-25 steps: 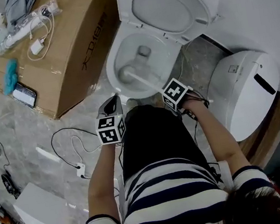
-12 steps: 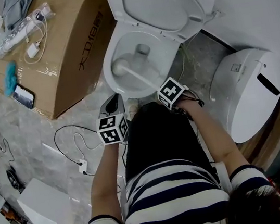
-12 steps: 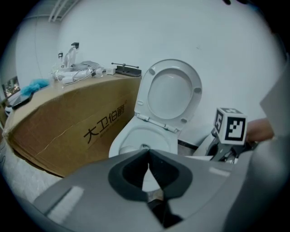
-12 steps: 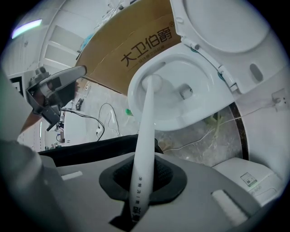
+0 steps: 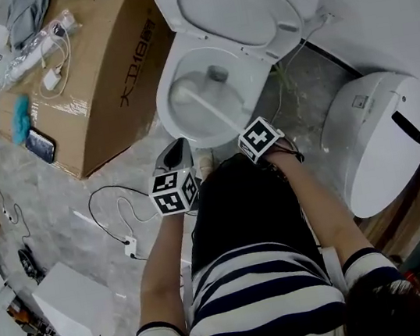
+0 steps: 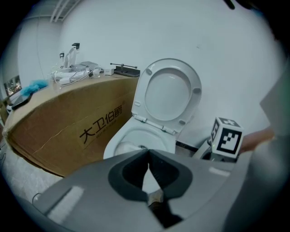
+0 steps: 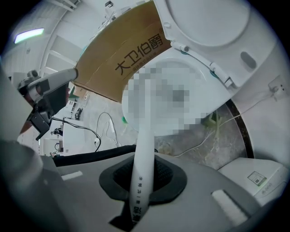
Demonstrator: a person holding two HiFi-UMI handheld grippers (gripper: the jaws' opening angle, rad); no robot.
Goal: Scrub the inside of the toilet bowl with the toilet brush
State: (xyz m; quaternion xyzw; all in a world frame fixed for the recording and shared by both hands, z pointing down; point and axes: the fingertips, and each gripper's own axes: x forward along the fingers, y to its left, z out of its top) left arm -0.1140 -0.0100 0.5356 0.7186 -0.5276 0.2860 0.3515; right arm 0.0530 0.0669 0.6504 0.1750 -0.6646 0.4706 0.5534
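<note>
Brush [image 5: 211, 113] head shifted up the bowl [image 5: 162, 103]'s left wall since 1 s ago — scrub in progress. R tongs [image 7: 140, 174] clamp its handle; L tongs [image 6: 148, 170] closed, empty.

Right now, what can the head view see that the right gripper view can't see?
Only the head view shows the person's striped shirt, the phone lying on the cardboard box, and the head of the toilet brush down inside the toilet bowl. Only the right gripper view shows the right gripper shut on the brush's white handle, with small print along it. Both views show the box, the bowl, the raised seat and the handle reaching towards the bowl.
</note>
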